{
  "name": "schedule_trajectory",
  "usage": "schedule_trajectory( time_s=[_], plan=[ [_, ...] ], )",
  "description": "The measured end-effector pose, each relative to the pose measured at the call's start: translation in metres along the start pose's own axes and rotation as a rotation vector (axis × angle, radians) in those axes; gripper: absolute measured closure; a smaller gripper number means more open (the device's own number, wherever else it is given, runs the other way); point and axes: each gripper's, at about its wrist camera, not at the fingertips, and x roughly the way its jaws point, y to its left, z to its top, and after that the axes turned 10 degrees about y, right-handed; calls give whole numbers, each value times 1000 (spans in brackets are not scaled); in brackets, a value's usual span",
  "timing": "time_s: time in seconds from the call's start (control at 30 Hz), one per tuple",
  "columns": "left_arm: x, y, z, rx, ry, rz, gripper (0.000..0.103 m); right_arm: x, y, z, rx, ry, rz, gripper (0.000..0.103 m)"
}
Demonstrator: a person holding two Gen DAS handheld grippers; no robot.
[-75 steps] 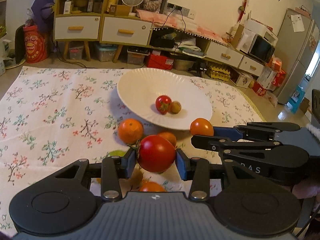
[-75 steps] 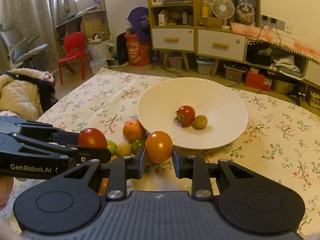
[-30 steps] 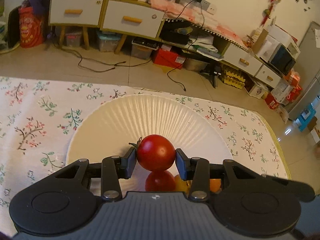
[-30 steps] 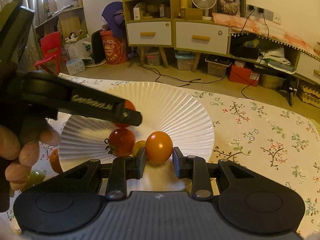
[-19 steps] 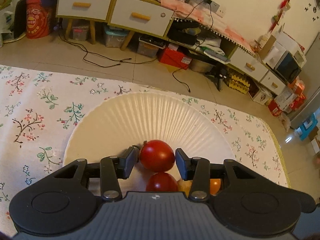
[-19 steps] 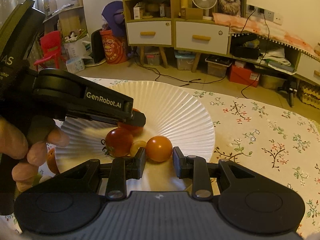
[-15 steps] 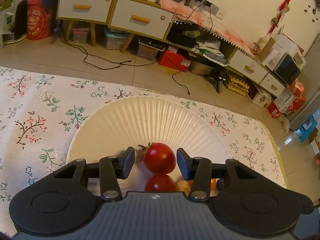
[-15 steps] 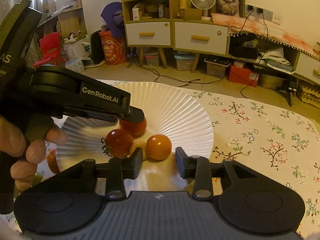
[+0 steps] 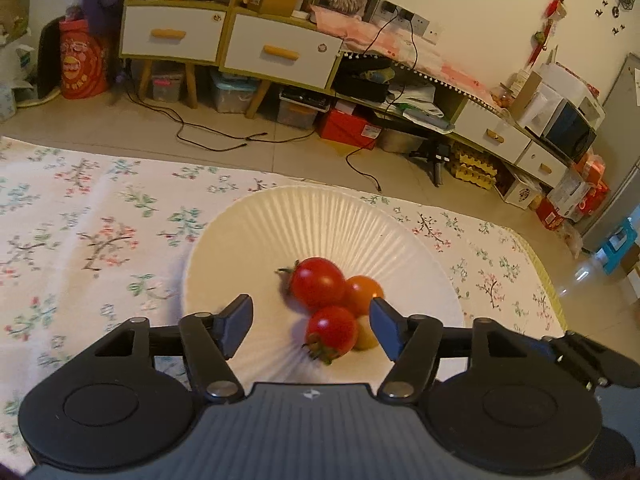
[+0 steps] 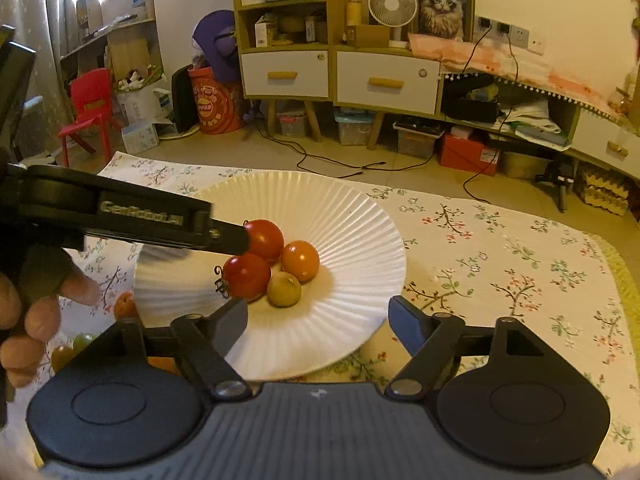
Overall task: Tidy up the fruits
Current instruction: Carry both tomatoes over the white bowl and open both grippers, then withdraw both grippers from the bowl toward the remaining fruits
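Observation:
A white ribbed plate [image 9: 320,224] [image 10: 352,216] sits on the floral cloth. In it lie a large red tomato [image 9: 317,283] [image 10: 265,239], a smaller red tomato [image 9: 331,331] [image 10: 247,276], an orange fruit [image 9: 363,289] [image 10: 300,261] and a small yellow-brown fruit [image 9: 366,336] [image 10: 284,289], all touching. My left gripper [image 9: 311,325] is open and empty just above the near side of the plate. My right gripper [image 10: 318,322] is open and empty at the plate's near rim. The left gripper's finger [image 10: 168,224] crosses the right wrist view.
Several loose fruits lie on the cloth left of the plate: an orange one [image 10: 125,305] and green ones [image 10: 82,340]. The floral cloth [image 9: 80,216] spreads to the left and right of the plate. Cabinets [image 9: 224,40] and floor clutter stand beyond the table.
Both grippers carried their fruit over the plate, opened and let go. The large tomato and the orange fruit now rest in the plate. Both grippers have drawn back slightly.

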Motion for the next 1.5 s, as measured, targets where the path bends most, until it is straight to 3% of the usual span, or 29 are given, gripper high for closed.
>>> schedule_trajectory(
  time_s=[0.13, 0.43, 1.0, 1.5],
  plan=[
    [-13, 5, -9, 17, -14, 31, 32, -6, 3, -5, -4, 7, -12, 16],
    [-39, 15, -37, 62, -31, 89, 21, -19, 14, -17, -5, 19, -36, 7],
    [-74, 42, -100, 87, -32, 155, 10, -43, 48, -47, -43, -5, -39, 1],
    [-94, 54, -139, 156, -36, 118, 5, -50, 83, -74, -193, -33, -8, 1]
  ],
)
